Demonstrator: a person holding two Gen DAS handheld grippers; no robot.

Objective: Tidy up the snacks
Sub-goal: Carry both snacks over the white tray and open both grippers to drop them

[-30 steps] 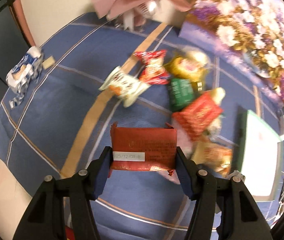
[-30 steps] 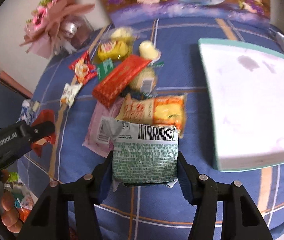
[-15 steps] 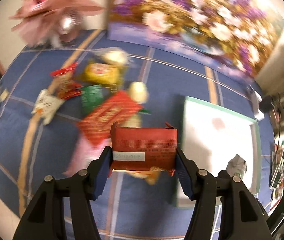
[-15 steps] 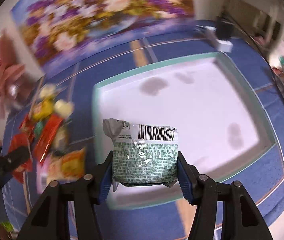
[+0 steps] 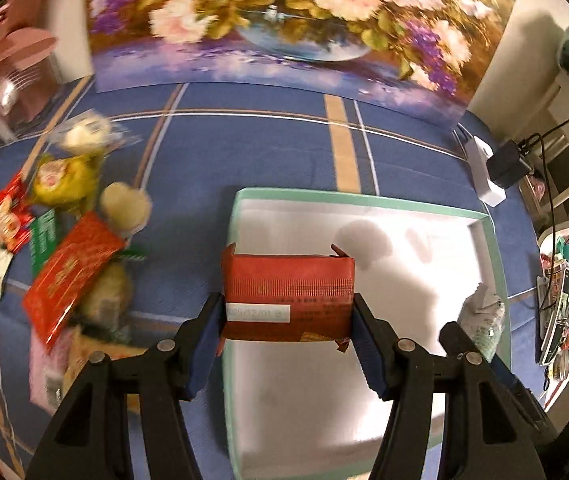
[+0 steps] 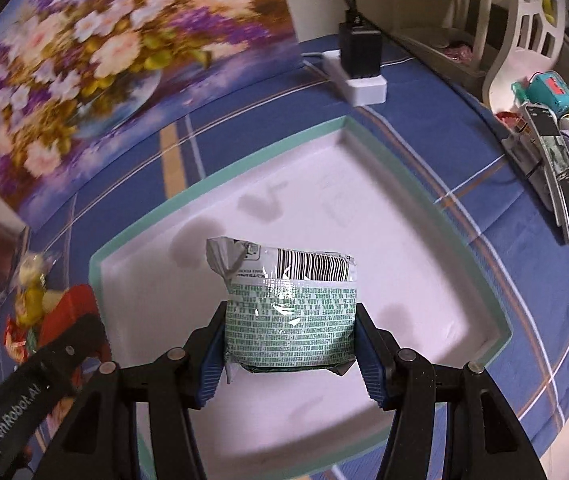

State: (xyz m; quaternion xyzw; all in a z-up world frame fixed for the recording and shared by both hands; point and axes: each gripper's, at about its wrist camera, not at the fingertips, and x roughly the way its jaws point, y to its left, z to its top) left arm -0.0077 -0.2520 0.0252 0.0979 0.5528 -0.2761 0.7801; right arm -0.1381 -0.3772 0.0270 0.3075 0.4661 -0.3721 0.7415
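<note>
Above the white tray (image 5: 364, 198), the left gripper (image 5: 286, 338) clasped a red packet (image 5: 287, 296) between its blue pads. Over the same tray (image 6: 220, 178), the right gripper (image 6: 289, 350) clasped a green-and-white packet (image 6: 289, 320). Remaining snacks (image 5: 72, 268) lay heaped on the blue cloth (image 5: 252, 148), left of the tray.

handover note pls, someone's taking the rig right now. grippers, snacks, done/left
Left gripper: shut on the red packet, over the tray's left edge.
Right gripper: shut on the green-and-white packet, over the white tray.
Tray: nothing lies in it.
Snack pile: on the blue cloth, left of the tray.
Done: both packets picked up and brought to the tray.
Left: release both into the tray, then fetch the rest.
</note>
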